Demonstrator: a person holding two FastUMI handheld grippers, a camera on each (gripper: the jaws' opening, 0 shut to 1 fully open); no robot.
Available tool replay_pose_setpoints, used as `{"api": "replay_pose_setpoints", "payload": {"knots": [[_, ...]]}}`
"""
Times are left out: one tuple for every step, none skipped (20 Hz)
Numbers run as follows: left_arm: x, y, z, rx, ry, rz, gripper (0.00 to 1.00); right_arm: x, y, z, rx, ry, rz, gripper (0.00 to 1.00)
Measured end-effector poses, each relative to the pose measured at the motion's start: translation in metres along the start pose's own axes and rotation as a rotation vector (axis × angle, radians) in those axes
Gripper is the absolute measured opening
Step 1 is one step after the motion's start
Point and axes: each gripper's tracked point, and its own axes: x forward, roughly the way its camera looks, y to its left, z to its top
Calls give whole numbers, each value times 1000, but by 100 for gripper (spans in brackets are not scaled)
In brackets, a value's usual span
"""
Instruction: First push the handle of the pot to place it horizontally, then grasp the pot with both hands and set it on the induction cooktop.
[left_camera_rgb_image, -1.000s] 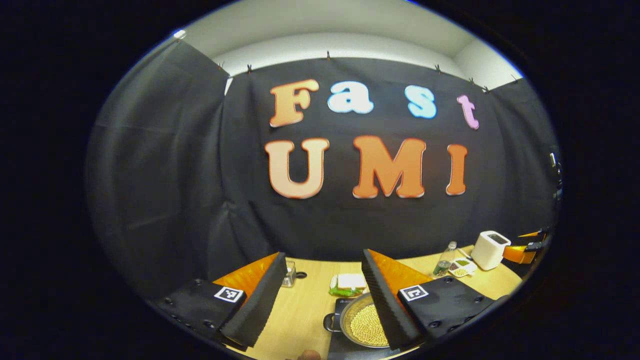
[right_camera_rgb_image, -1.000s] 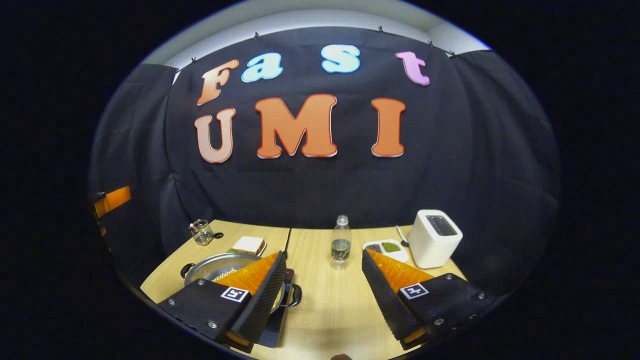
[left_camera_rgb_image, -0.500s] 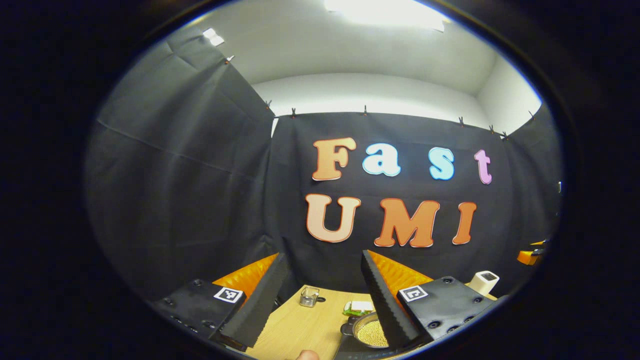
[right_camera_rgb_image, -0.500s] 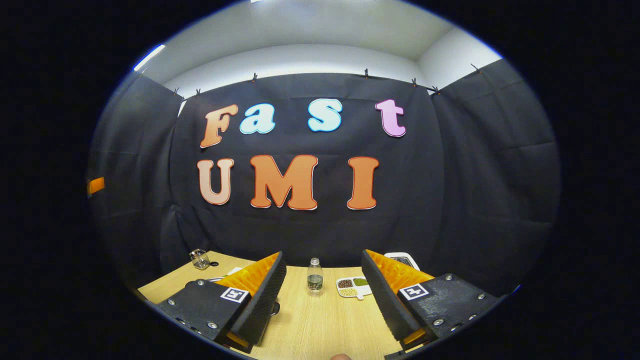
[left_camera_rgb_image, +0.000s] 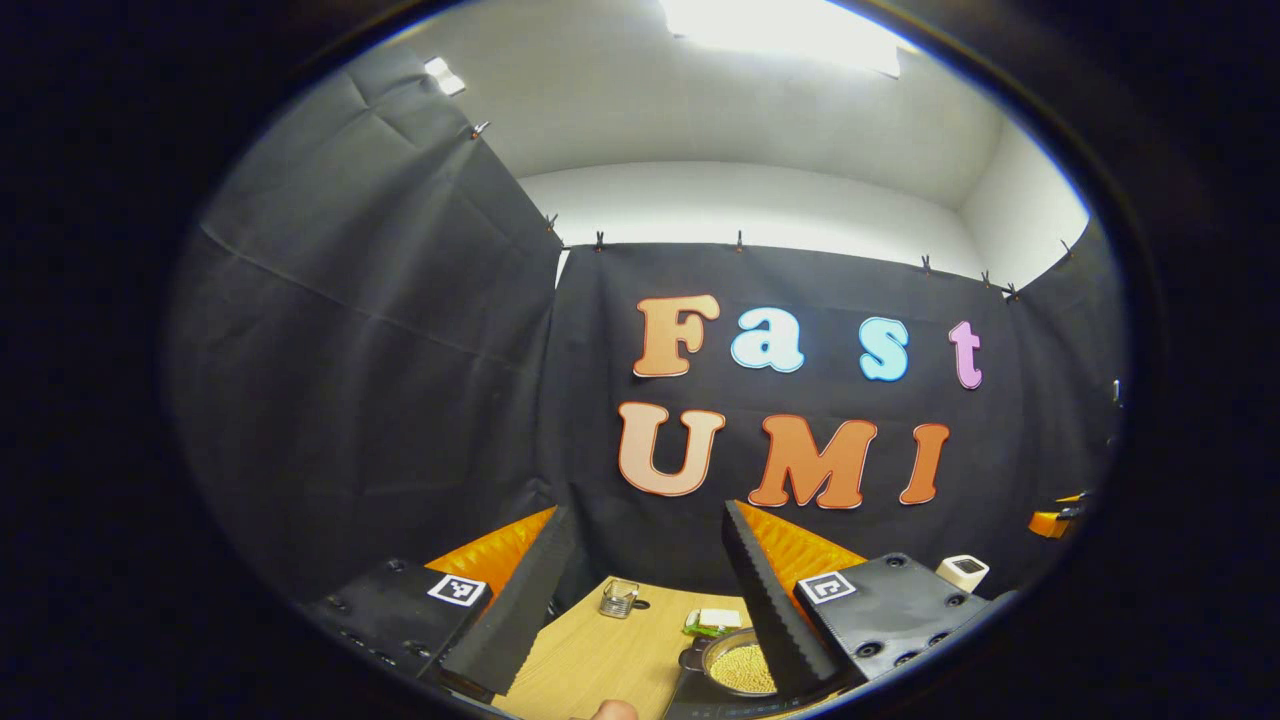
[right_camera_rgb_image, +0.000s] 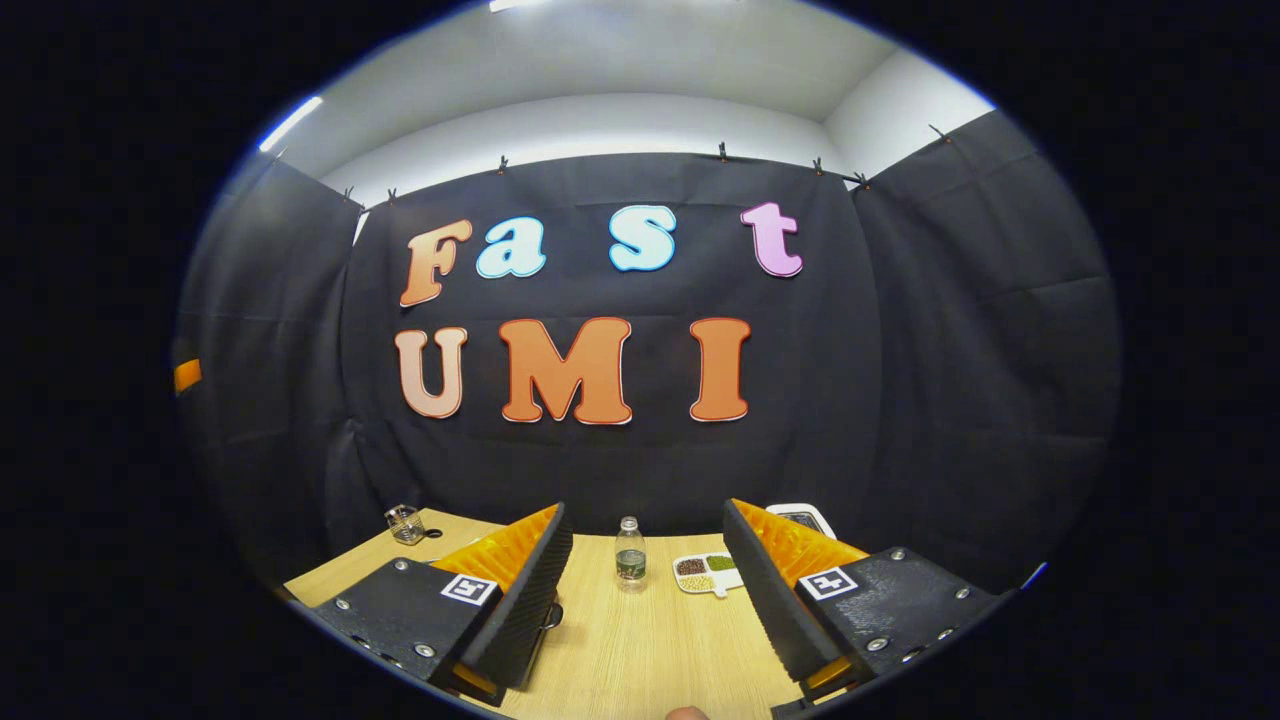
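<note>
in the left gripper view my left gripper (left_camera_rgb_image: 640, 600) is held up and back from the wooden table (left_camera_rgb_image: 600, 660), its two fingers spread wide with nothing between them. the pot (left_camera_rgb_image: 735, 665), full of small pale round grains, sits low just inside my right-hand finger, which covers part of its far side; one dark side handle (left_camera_rgb_image: 690, 658) pokes out toward the gap between my fingers. the pot rests on the dark induction cooktop (left_camera_rgb_image: 690, 700), whose edge shows under it at the bottom. beyond the pot, between my fingers, lies a small plate with a sandwich (left_camera_rgb_image: 715, 620), and nearer my left-hand finger stands a small glass cup (left_camera_rgb_image: 618, 598). past the outside of my right-hand finger stands a white toaster (left_camera_rgb_image: 962, 572). in the right gripper view my right gripper (right_camera_rgb_image: 645, 600) is also spread wide and holding nothing, hovering above the table (right_camera_rgb_image: 650, 660). straight ahead between my fingers stands a clear bottle (right_camera_rgb_image: 629, 553), and just to its right, close to my right-hand finger, a white divided dish (right_camera_rgb_image: 705, 573) of beans. the toaster (right_camera_rgb_image: 800, 518) peeks over the top of my right-hand finger. the glass cup (right_camera_rgb_image: 405, 523) sits far out past my left-hand finger, and a dark loop, seemingly a pot handle (right_camera_rgb_image: 551, 615), shows at the inner edge of that finger.
</note>
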Motion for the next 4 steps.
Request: {"api": "replay_pose_setpoints", "payload": {"knots": [[2,-2,-1,-4,1,-10,98,-1,0,-1,6,3,-2,94],[3,-5,-2,-6,3,-21,98,-4,1,-1,9,6,1,94],[5,-10,-3,-9,2,-34,99,-6,2,0,10,7,3,94],[6,-15,-3,-15,-2,-47,98,-6,0,2,4,9,-1,94]]}}
